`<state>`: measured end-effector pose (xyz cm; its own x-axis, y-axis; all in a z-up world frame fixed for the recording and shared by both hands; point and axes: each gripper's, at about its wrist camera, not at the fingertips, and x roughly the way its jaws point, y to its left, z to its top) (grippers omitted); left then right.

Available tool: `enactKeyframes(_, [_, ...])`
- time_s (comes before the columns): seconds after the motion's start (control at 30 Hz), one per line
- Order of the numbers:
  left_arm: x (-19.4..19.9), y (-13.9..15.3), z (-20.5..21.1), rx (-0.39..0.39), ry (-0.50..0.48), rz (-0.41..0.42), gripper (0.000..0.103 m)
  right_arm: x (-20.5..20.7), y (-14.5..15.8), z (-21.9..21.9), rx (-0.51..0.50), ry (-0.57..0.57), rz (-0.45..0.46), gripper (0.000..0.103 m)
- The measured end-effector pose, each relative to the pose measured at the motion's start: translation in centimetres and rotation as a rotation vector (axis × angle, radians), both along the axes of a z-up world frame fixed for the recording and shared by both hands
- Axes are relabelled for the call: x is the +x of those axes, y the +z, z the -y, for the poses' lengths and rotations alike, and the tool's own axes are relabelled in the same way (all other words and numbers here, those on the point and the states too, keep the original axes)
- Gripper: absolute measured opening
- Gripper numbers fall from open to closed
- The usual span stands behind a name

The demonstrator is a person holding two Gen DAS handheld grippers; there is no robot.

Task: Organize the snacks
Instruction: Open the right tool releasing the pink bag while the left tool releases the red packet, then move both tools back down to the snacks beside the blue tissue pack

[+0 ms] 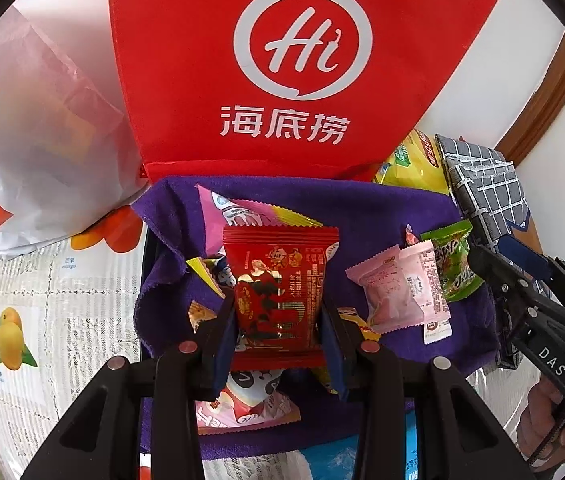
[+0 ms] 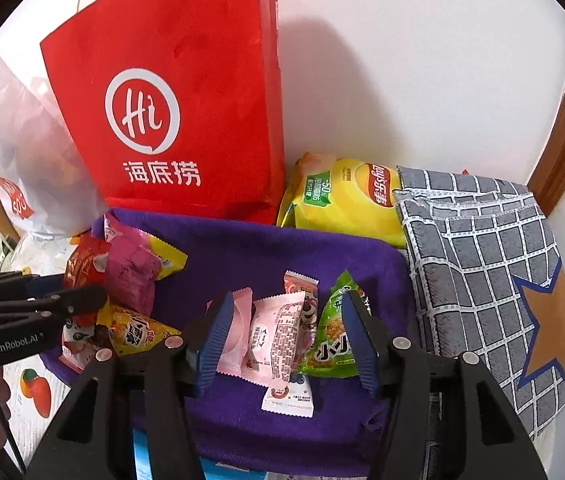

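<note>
Here a glossy red snack packet (image 1: 278, 296) shows crimped, serrated ends.

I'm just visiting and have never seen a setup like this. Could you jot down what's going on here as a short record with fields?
Surface: purple cloth with snack packets spread on it
Left gripper: shut on a red snack packet, above a pile of other packets
Right gripper: open, around a pink packet and a green packet
Behind the cloth: red shopping bag, white plastic bag, yellow chip bag
To the right: grey checked bag with a brown star
Stage: sorting under way; most packets lie loose
</note>
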<state>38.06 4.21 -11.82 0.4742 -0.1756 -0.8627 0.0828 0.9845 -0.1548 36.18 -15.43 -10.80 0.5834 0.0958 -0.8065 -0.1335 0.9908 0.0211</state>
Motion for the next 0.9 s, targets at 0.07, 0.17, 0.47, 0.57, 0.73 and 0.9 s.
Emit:
enactKeyframes(0.07, [0.0, 0.1, 0.2, -0.003, -0.004, -0.006, 0.046, -0.1, 0.2, -0.1, 0.000, -0.002, 0.005, 0.056])
enactKeyframes(0.17, [-0.4, 0.8, 0.5, 0.002, -0.009, 0.014, 0.061, -0.4, 0.8, -0.3, 0.001, 0.000, 0.018, 0.056])
enactKeyframes(0.47, [-2.3, 4.0, 1.2, 0.002, -0.032, 0.088, 0.064, -2.3, 3.7, -0.4, 0.002, -0.016, 0.085, 0.056])
enactKeyframes(0.57, [-3.4, 5.4, 1.3, -0.006, -0.036, 0.122, 0.067, -3.8, 5.0, 0.0, 0.029, -0.026, 0.118, 0.058])
enactKeyframes(0.73, [-5.4, 7.8, 1.9, -0.013, -0.054, 0.184, 0.069, -6.4, 5.9, 0.4, 0.034, -0.038, 0.116, 0.061])
enactKeyframes(0.9, [-7.6, 9.3, 2.3, -0.019, -0.066, 0.221, 0.072, -9.2, 5.9, 0.5, -0.003, -0.036, 0.096, 0.061])
